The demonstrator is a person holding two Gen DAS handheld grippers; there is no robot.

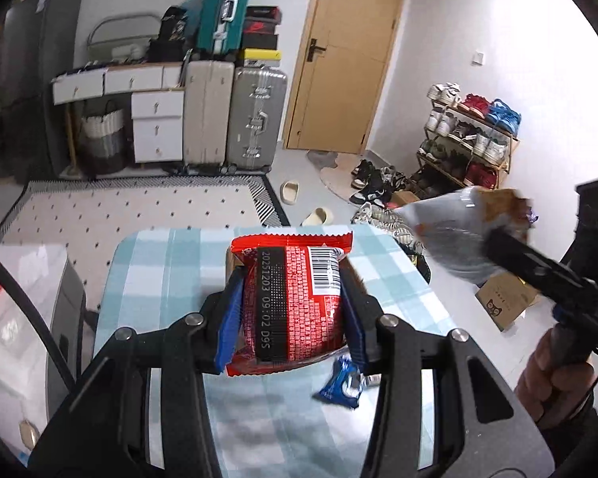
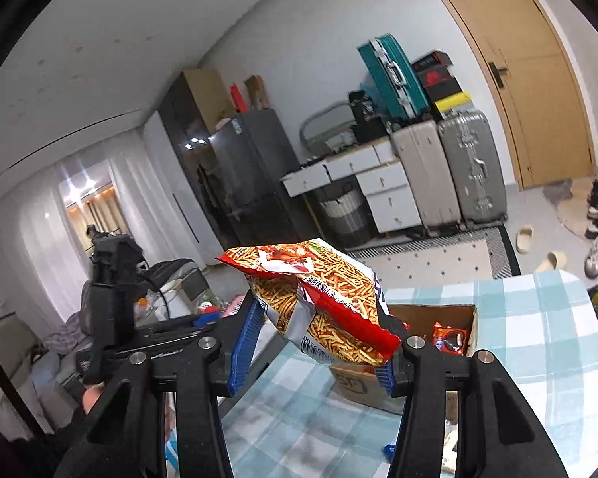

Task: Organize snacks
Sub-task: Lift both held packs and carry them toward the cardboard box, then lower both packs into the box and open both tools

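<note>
My left gripper (image 1: 293, 310) is shut on a red snack packet (image 1: 295, 298) with a barcode, held above the blue-checked table (image 1: 159, 279). A small blue wrapper (image 1: 341, 384) lies on the cloth just below it. My right gripper (image 2: 317, 338) is shut on a bag of fried snack sticks (image 2: 323, 298), red-edged and puffed, lifted over the table. Behind that bag stands an open cardboard box (image 2: 430, 314) with a red packet (image 2: 450, 338) inside. In the left wrist view the right gripper (image 1: 494, 239) shows at the right with its silvery bag (image 1: 450, 235), and a hand (image 1: 554, 374) grips its handle.
Suitcases (image 1: 235, 119), a white drawer desk (image 1: 155, 119) and a wooden door (image 1: 343, 55) line the far wall. A shoe rack (image 1: 470, 139), loose shoes and slippers (image 1: 319, 217) cover the floor to the right. A small brown box (image 1: 506, 302) sits on the floor beside the table.
</note>
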